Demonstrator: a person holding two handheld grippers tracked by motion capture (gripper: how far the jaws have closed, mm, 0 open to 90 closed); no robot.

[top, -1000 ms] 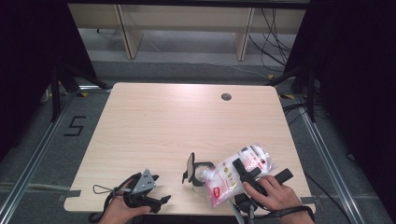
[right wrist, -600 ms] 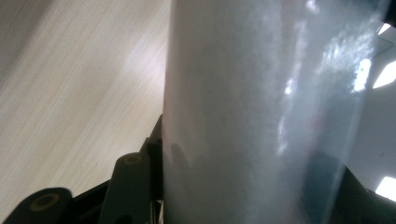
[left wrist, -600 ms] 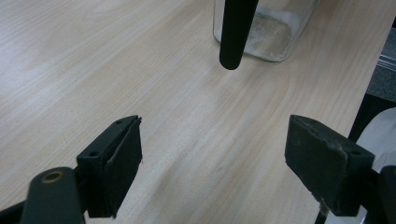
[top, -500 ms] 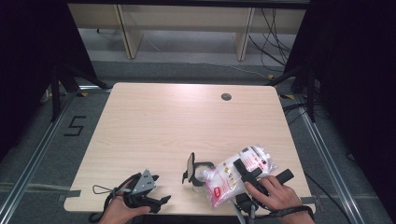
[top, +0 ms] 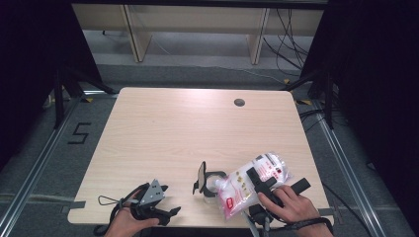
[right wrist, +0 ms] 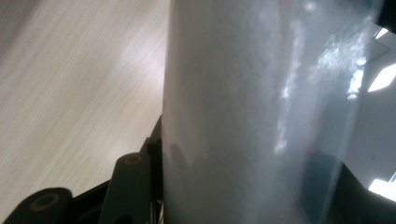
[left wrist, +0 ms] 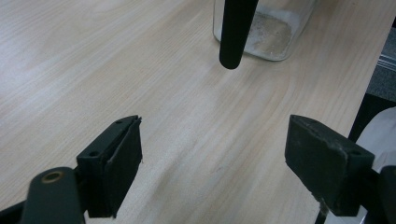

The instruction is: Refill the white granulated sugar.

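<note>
Lab: railed floor (top: 34, 163), dark curtains (top: 29, 74)

The bag (top: 252, 185) in the right tongs (top: 262, 183) sits just as before.

table (top: 163, 138): matt pale wood | bag (top: 247, 185): glossy plastic | jar (left wrist: 261, 32): clear glass

A pale wooden worktop (top: 163, 133) carries a glass jar (top: 213, 183) with its black lid up, near the front edge
</note>
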